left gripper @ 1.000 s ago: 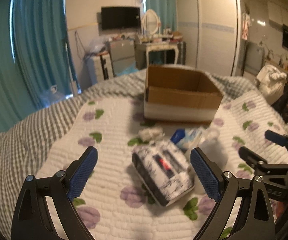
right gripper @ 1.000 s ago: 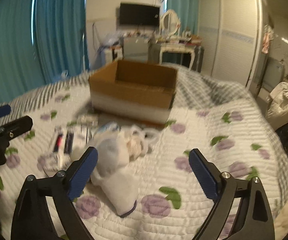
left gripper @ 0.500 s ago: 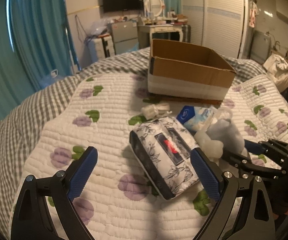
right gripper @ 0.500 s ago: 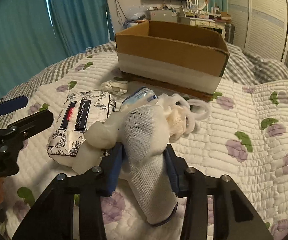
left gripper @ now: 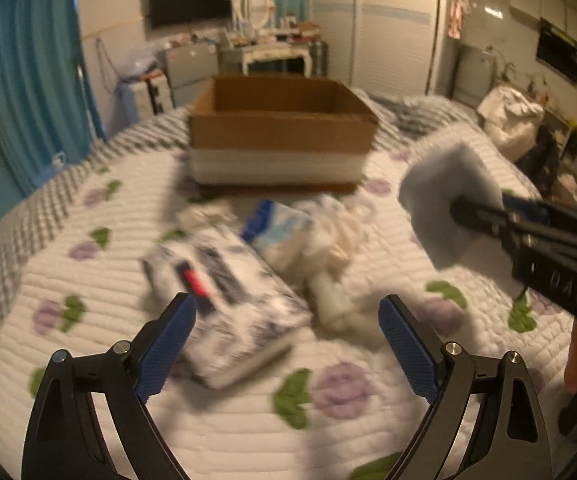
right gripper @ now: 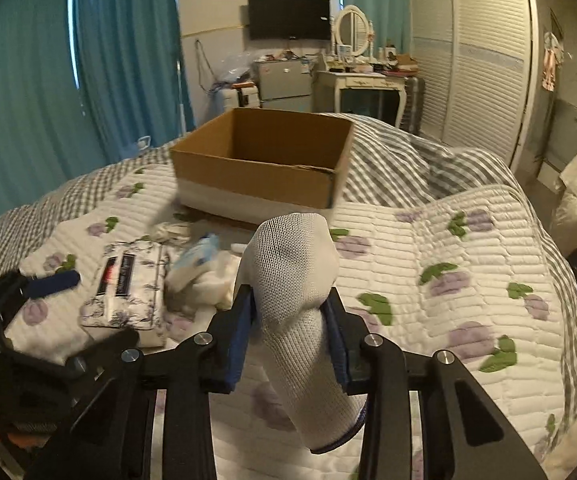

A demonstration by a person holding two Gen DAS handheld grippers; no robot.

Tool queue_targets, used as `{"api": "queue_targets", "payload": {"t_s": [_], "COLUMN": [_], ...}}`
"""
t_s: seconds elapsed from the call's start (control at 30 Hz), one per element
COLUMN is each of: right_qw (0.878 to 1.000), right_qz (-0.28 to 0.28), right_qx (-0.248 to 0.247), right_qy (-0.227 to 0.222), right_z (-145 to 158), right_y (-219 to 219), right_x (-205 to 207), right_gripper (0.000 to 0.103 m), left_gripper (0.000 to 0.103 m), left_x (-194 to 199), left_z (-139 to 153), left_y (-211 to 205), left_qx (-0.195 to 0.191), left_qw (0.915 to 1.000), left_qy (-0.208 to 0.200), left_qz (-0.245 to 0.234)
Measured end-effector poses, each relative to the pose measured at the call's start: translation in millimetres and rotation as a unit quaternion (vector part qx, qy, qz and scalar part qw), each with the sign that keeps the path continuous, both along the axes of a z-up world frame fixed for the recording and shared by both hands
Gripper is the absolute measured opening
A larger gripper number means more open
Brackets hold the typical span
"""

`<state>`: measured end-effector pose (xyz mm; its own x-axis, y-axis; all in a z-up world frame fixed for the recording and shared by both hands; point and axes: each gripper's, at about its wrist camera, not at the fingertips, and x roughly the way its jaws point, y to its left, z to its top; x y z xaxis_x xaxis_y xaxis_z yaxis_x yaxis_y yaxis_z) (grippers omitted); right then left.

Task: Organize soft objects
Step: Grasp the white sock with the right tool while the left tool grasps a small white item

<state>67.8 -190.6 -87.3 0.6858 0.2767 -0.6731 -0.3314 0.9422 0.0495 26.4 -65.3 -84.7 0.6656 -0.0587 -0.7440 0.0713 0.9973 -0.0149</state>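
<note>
With my right gripper [right gripper: 291, 322] clamped on the white sock [right gripper: 294, 280], held up off the quilt w/ its long axis running up-and-down btwn the pads, the cardboard box [right gripper: 264, 168] sits straight ahead and open-topped, so I'd judge the right hand nearer for the drop. My left gripper [left gripper: 288, 340] hangs wide open w/ nothing in it, over the floral tissue pack [left gripper: 224, 292], box beyond.

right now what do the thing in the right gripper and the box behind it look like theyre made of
White sock, pinched in the right gripper: soft knitted fabric, matte, judging by the fine mesh weave and the dark-edged cuff; likely cotton, though that is a guess. Box: brown corrugated cardboard, dull finish, with a paler white band around its lower wall, possibly tape or paper.
</note>
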Motion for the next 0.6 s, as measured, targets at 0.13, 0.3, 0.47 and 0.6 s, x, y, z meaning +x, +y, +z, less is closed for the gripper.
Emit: {"api": "queue_targets", "payload": {"t_s": [0.13,0.3,0.47,0.6], "right_qw": [1.0,0.999,0.998,0.998], "right_qz": [-0.007,-0.007,-0.015,-0.013], "right_qx": [-0.011,0.01,0.028,0.028], "right_qy": [0.019,0.037,0.046,0.045], "right_z": [-9,-21,-25,-26], "right_y": [-15,-28,-35,-36], "right_x": [11,18,20,19], "right_gripper": [0.035,0.035,0.035,0.035], "left_gripper": [0.077,0.057,0.05,0.05], "left_x": [8,19,36,41], "left_z": [-17,-30,-50,-55], "left_y": [-25,-47,-56,-46], "left_qx": [-0.008,-0.016,-0.017,-0.007], "left_qw": [0.9995,0.9983,0.9959,0.9958], "left_qy": [0.027,0.045,0.078,0.08], "left_qz": [-0.016,-0.033,-0.043,-0.043]}}
